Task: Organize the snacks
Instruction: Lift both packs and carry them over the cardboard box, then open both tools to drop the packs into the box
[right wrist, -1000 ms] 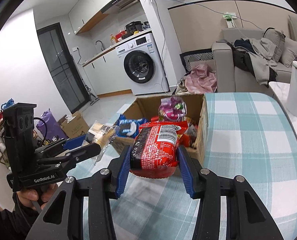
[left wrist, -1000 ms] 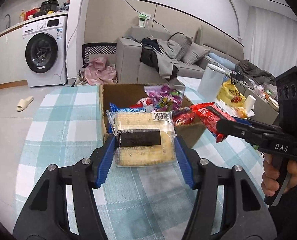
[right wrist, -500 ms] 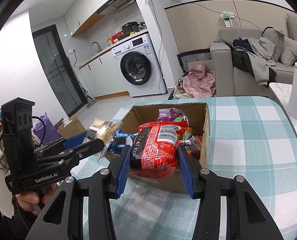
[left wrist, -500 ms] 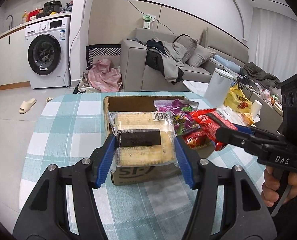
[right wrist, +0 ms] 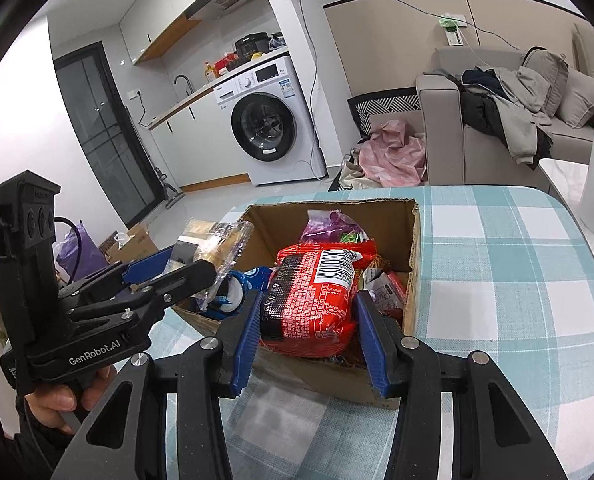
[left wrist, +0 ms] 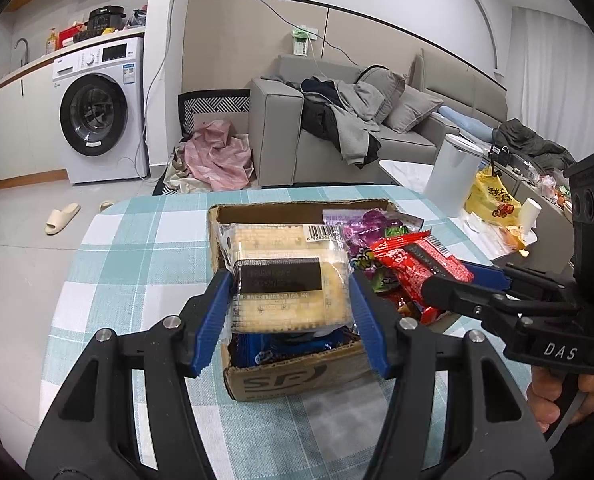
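Blue pads of the left gripper point(left wrist: 291, 312) clamp a cracker pack point(left wrist: 287, 280) lengthwise above the cardboard box point(left wrist: 281, 374); the right gripper point(right wrist: 307, 332) clamps an upright red packet point(right wrist: 311, 300) over it.

A table covered in teal-and-white checked cloth point(left wrist: 145, 264) bore an open cardboard box point(left wrist: 297, 376) directly ahead of both grippers.

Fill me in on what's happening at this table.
A person is sorting snacks with a hand-held gripper in each hand. The left gripper is clamped on a clear pack of crackers, the right gripper on a red snack bag. Both hang over an open cardboard box on the checked tablecloth, which already holds other packets.
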`<act>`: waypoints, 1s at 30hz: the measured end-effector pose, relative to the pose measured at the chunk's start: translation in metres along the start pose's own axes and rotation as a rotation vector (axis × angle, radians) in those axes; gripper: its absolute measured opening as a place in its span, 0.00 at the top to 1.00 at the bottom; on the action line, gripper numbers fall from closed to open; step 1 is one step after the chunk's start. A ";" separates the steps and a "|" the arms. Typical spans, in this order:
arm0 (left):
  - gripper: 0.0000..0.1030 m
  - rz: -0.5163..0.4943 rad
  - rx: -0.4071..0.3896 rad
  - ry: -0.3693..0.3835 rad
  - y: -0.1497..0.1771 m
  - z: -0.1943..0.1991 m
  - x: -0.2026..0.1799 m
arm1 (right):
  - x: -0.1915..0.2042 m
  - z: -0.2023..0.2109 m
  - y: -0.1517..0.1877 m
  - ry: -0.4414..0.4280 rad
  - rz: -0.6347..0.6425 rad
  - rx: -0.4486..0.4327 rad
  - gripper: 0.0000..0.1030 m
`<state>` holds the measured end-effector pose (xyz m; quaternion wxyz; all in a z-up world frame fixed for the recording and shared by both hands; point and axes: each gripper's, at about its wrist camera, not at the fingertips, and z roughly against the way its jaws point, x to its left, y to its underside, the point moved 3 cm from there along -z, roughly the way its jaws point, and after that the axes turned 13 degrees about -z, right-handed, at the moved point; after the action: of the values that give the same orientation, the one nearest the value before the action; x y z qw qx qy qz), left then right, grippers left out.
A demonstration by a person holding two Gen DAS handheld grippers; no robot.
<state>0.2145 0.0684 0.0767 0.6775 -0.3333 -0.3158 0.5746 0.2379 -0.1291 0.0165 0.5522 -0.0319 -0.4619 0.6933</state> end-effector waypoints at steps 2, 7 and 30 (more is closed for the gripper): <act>0.45 0.003 0.008 0.002 0.000 -0.009 0.002 | -0.001 -0.004 -0.001 0.004 0.001 -0.001 0.55; 0.45 0.005 0.018 -0.001 0.002 -0.024 0.004 | -0.004 -0.012 -0.005 0.021 -0.003 -0.005 0.55; 0.20 -0.021 0.008 -0.018 0.009 -0.022 -0.003 | -0.004 0.005 -0.005 0.031 0.054 -0.056 0.20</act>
<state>0.2270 0.0642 0.0564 0.6819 -0.3219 -0.3230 0.5719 0.2405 -0.1357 0.0212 0.5395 -0.0705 -0.4714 0.6941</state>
